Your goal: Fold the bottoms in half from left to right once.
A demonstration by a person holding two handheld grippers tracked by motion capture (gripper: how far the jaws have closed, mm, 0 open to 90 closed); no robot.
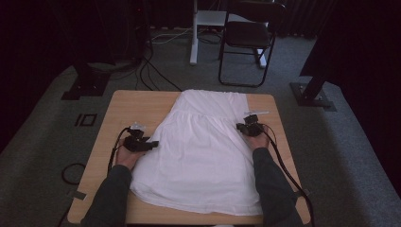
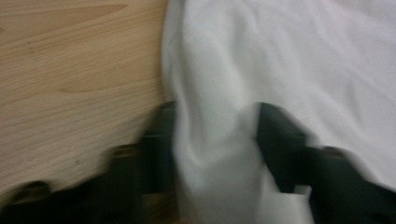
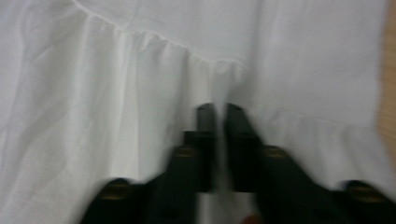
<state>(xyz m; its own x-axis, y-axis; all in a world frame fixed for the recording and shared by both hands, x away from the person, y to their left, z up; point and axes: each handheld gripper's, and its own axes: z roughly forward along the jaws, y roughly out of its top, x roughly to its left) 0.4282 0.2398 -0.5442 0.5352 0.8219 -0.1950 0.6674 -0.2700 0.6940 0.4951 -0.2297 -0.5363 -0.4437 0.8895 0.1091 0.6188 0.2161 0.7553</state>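
Garment: a white garment (image 1: pixel 201 151) lies spread flat on the wooden tabletop (image 1: pixel 123 106), narrow end towards the far edge, wide hem towards the person; a gathered seam crosses it about a third of the way down from the far end.
Landmark: all places below are given from the white garment.
Left gripper: the left gripper (image 1: pixel 152 144) sits at the garment's left edge, about halfway along its length, resting low on the tabletop with the person's hand behind it.
Left jaws: in the left gripper view (image 2: pixel 217 140) the jaws stand partly spread with a raised fold of the garment's edge between them; the picture is blurred, so whether the pads press on the fold cannot be told.
Right gripper: the right gripper (image 1: pixel 242 126) sits at the garment's right edge, level with the gathered seam, a little farther from the person than the left one.
Right jaws: in the right gripper view (image 3: pixel 219 116) the jaws are pressed nearly together, pinching a thin ridge of the cloth just below the gathered seam.
Bare wood: tabletop shows left of the garment in the left gripper view (image 2: pixel 70 70), and as a thin strip at the right border of the right gripper view.
Beyond the far end: a black chair (image 1: pixel 248 38) stands on the grey floor, well apart from the garment.
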